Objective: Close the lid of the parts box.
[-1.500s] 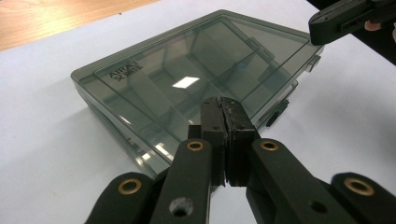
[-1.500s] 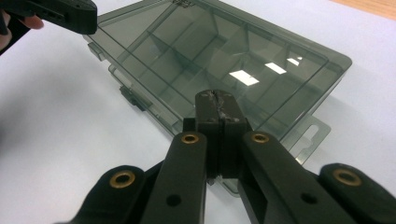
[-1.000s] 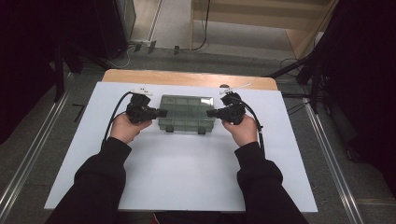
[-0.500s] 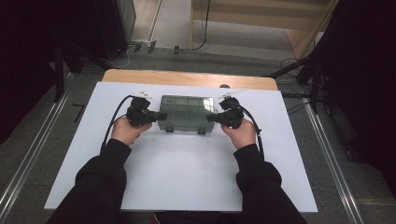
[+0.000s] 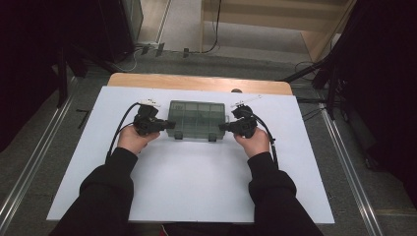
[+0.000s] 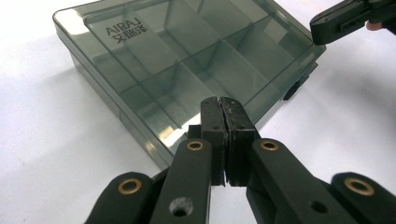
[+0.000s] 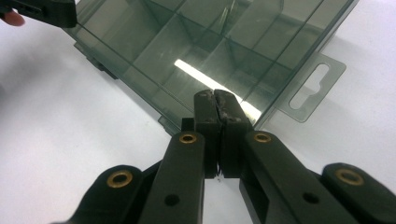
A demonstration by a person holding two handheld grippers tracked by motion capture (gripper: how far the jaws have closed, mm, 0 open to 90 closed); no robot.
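A smoky clear plastic compartment box point(image 5: 196, 119) lies flat, lid closed, on the white sheet at the table's far middle. Its dividers show through the lid point(image 6: 187, 60) point(image 7: 210, 37). My left gripper point(image 5: 172, 125) is shut and points right at the box's left end, with its tips point(image 6: 222, 100) over the box's near edge. My right gripper point(image 5: 221, 127) is shut and points left at the box's right end, its tips point(image 7: 215, 93) beside the corner with the hang tab point(image 7: 310, 91). Nothing is between either pair of jaws. I cannot tell whether the tips touch the box.
The white sheet point(image 5: 196, 182) covers the table, with a strip of bare wood point(image 5: 196, 82) at the far edge. Two dark latches point(image 5: 211, 139) sit on the box's near side. Metal rails run along the floor on both sides.
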